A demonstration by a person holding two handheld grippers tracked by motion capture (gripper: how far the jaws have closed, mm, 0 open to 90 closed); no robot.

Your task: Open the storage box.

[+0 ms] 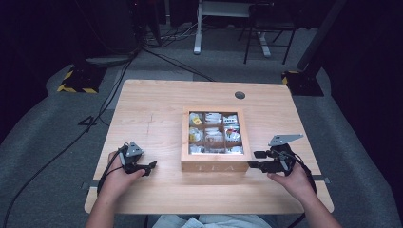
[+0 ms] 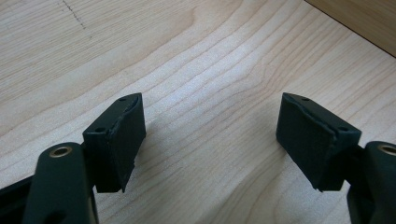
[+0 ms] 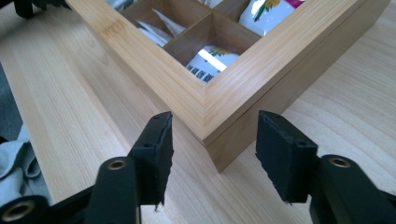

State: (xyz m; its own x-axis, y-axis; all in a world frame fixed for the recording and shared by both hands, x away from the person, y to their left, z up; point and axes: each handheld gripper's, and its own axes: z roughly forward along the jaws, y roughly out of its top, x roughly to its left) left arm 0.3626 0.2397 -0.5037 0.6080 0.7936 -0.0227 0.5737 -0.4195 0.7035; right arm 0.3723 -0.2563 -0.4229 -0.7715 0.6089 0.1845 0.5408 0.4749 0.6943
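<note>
A wooden tea box (image 1: 215,167) with the word TEA on its front wall stands in the middle of the table, its compartments holding tea bags (image 1: 214,133). My right gripper (image 1: 252,159) sits low at the box's front right corner. In the right gripper view its jaws (image 3: 212,149) stand open on either side of that corner (image 3: 205,116), with the pads (image 3: 156,154) apart from the wood. A tea bag (image 3: 208,60) shows behind the rim. My left gripper (image 1: 151,167) rests left of the box, open over bare tabletop (image 2: 210,135), nothing between its pads (image 2: 119,140).
The light wooden table (image 1: 152,114) has a round cable hole (image 1: 240,95) at the back right. Its front edge runs close below both hands. Light cloth (image 3: 14,158) shows past the table edge. Desk and chair legs (image 1: 259,42) stand on the floor beyond.
</note>
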